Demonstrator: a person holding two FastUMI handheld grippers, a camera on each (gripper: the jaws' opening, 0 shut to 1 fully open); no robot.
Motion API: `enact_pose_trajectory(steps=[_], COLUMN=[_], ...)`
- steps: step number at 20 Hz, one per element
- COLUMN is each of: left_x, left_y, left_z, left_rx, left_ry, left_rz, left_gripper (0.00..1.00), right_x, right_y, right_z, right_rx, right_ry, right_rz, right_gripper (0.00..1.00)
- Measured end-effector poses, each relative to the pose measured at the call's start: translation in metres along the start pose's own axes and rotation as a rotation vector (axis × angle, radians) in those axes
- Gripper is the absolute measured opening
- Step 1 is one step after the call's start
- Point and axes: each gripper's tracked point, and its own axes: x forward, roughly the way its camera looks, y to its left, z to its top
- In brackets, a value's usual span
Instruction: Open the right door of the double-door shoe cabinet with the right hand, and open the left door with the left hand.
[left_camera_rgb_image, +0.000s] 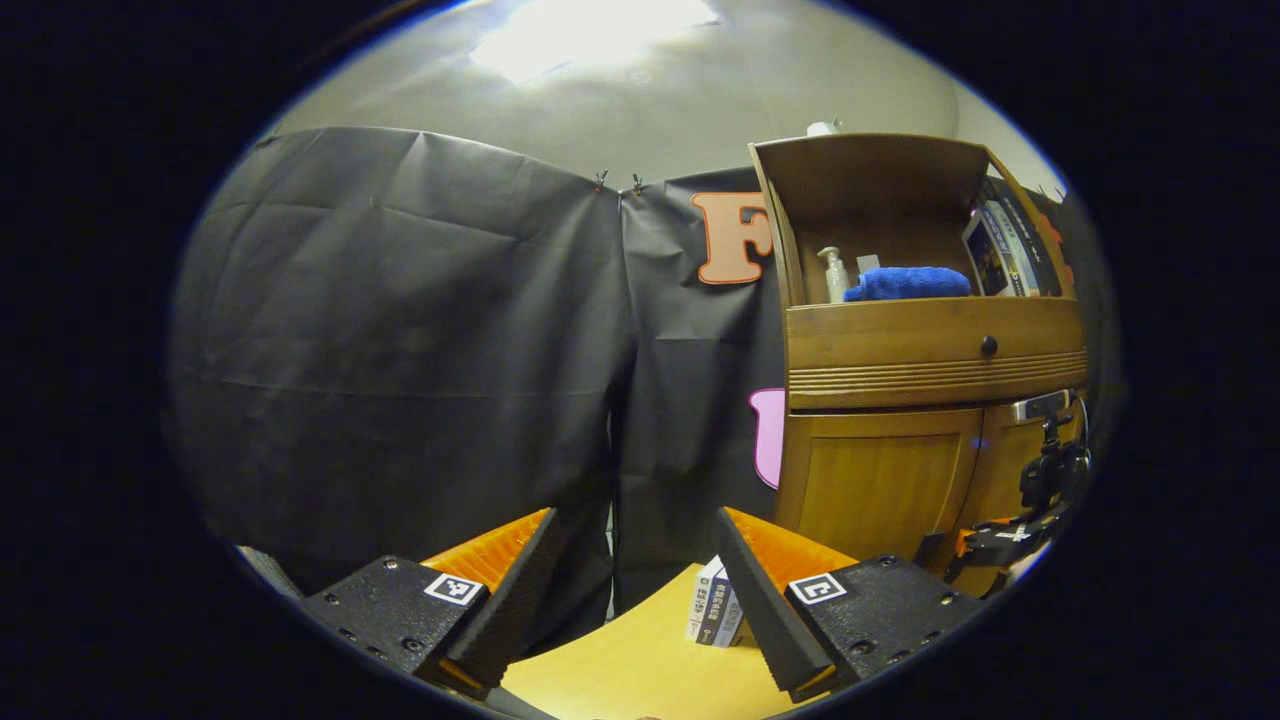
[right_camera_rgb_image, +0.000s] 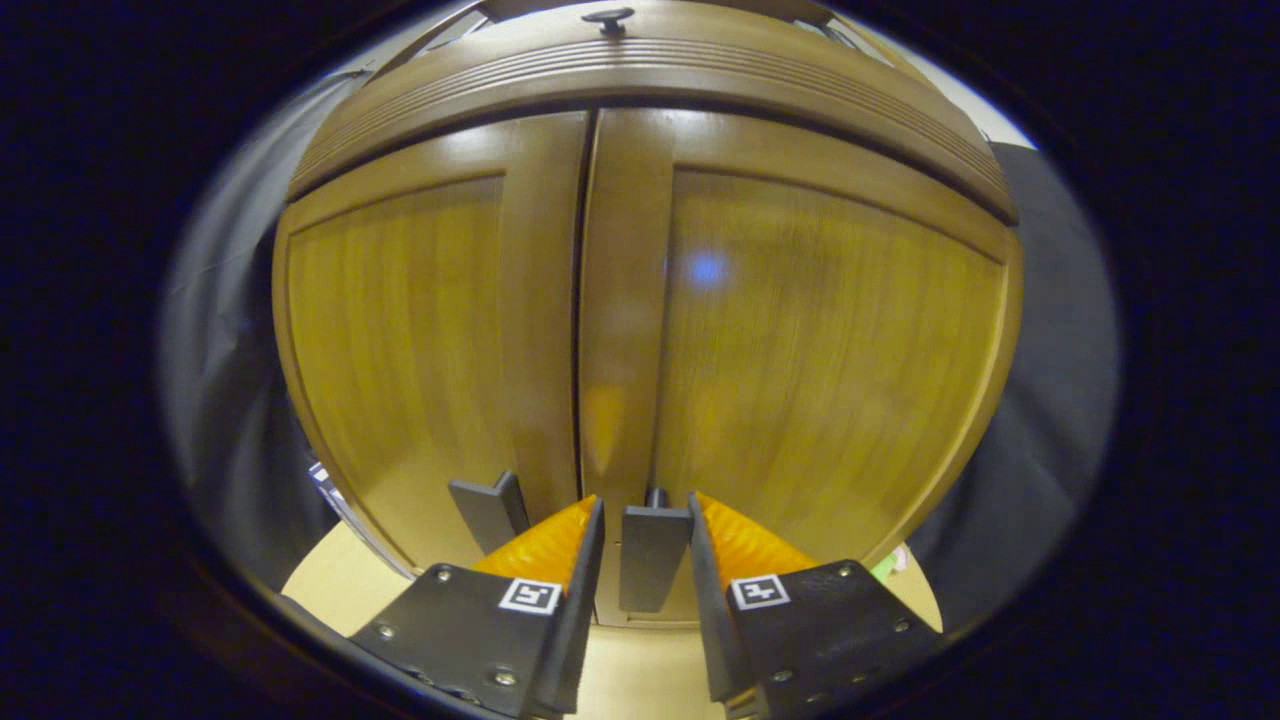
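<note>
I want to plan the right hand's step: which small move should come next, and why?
Probably close the right tool on the right door's handle, then pull. The handle already stands between its open fingers, and both doors of the shoe cabinet are shut. The left tool is open, away from the cabinet.

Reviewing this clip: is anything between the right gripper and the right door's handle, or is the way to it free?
Nothing visible stands in the way. In the right gripper view, the right gripper already has the right door's handle between its open fingers, not yet pressed on it. The left door's handle sits apart to the side. Both doors look closed.
</note>
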Motion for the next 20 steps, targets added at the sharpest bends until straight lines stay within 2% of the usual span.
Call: enact_pose_trajectory(steps=[1, 3, 5, 6, 12, 14, 15, 18, 20], left_x=[0.001, 0.003, 0.006, 0.007, 0.013, 0.013, 0.013, 0.013, 0.011], left_y=[0.002, 0.004, 0.000, -0.003, -0.029, -0.041, -0.047, -0.065, -0.076], left_z=[0.000, 0.000, -0.003, -0.006, -0.016, -0.018, -0.018, -0.018, -0.017], left_rx=[0.001, -0.002, -0.012, -0.018, -0.023, -0.029, -0.033, -0.038, -0.041], left_ry=[-0.001, 0.000, 0.007, 0.012, 0.036, 0.040, 0.039, 0.035, 0.034], left_rz=[0.005, 0.005, -0.012, -0.025, -0.120, -0.155, -0.174, -0.222, -0.254], left_gripper=[0.92, 0.95, 0.92, 0.92, 0.92, 0.92, 0.95, 0.92, 0.95], right_x=[-0.004, 0.001, 0.002, 0.000, -0.001, -0.002, -0.003, -0.002, -0.004], right_y=[-0.006, -0.006, -0.005, -0.007, -0.005, -0.004, -0.002, 0.000, 0.000], right_z=[0.002, 0.001, -0.002, -0.001, -0.003, -0.002, 0.000, -0.003, 0.000], right_rx=[-0.004, 0.055, 0.071, 0.071, 0.064, 0.052, 0.050, 0.033, 0.027], right_ry=[0.003, 0.004, 0.006, 0.001, -0.007, -0.019, -0.026, -0.044, -0.052], right_rz=[-0.022, -0.019, -0.014, -0.012, 0.019, 0.051, 0.071, 0.123, 0.145], right_gripper=[0.44, 0.32, 0.32, 0.27, 0.27, 0.27, 0.27, 0.27, 0.27])
